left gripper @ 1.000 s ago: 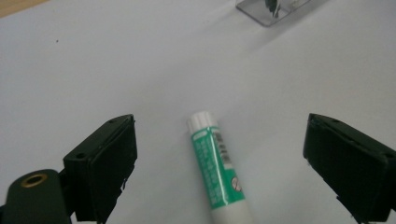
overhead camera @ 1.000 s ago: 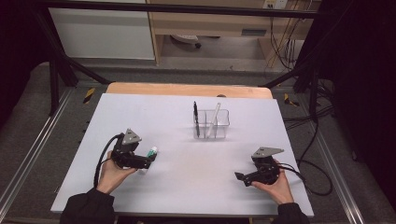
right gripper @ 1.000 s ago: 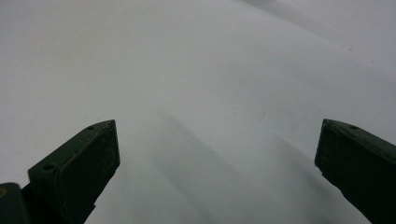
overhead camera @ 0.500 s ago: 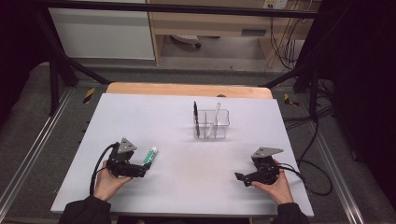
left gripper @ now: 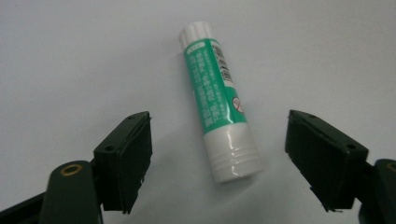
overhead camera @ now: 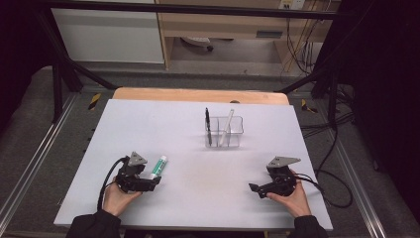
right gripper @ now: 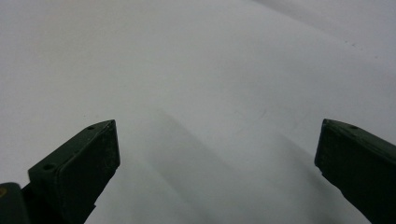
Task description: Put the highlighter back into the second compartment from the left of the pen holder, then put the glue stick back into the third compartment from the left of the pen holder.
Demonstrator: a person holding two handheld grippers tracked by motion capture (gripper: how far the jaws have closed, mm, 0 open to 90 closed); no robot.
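Seen from above the white table (overhead camera: 198,198), left to right around the clear organizer (overhead camera: 224,132) as landmark: near and well to the left of it, the left gripper (overhead camera: 154,181) lowered over a green-and-white glue stick (overhead camera: 159,165) lying flat on the tabletop, pointing roughly toward the organizer. Through the left gripper view, jaws apart on either side of the stick's (left gripper: 218,102) white base end, just been closing in, neither pad touching it yet. Judged to be the pick-up step, grasp not yet made. Next move likely calling for a further squeeze square across the stick's round body, low enough that it cannot roll or squirt out, then a lift toward the organizer. Inside the organizer, a black pen (overhead camera: 208,126) and a pale stick-like item (overhead camera: 227,125) standing upright in separate compartments. Near and to the right of the organizer, the right gripper (overhead camera: 254,189) resting level at the table edge, jaws wide apart over bare surface, holding nothing.
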